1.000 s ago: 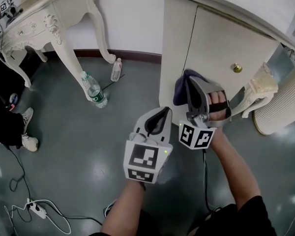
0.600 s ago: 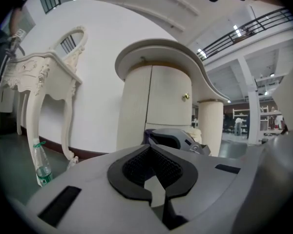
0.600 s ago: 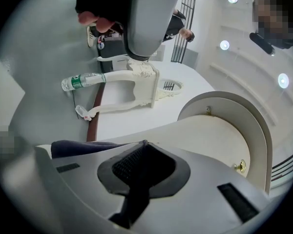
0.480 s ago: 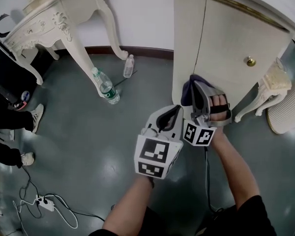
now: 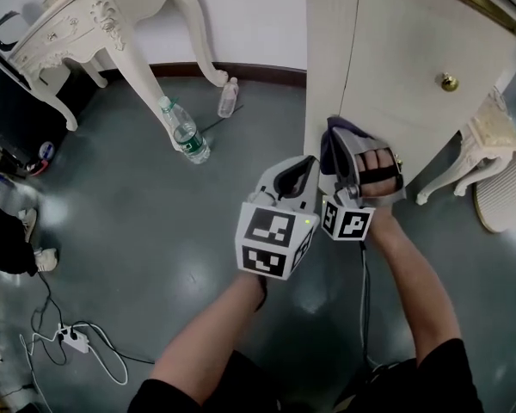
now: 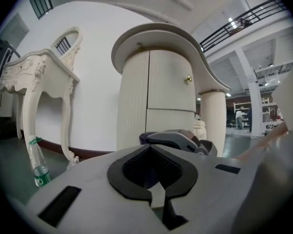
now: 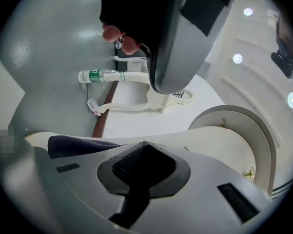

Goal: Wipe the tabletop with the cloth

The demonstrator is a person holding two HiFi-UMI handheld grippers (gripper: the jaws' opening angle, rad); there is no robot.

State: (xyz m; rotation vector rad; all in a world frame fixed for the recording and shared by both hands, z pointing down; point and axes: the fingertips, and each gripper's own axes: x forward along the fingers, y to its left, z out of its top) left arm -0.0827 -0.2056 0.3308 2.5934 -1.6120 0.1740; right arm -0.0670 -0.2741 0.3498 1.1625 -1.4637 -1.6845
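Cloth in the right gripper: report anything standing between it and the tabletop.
No loose thing does. The cloth, in the jaws of the right gripper, is low before the cabinet; the tabletop overhangs above, so its rim likely must be cleared.

A green-labelled bottle (image 5: 187,136) and a clear bottle (image 5: 228,98) on grey floor (image 5: 129,222) near cream cabinet (image 5: 404,58)

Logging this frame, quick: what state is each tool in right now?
Left tool: closed, nothing held.
Right tool: closed on the dark cloth.
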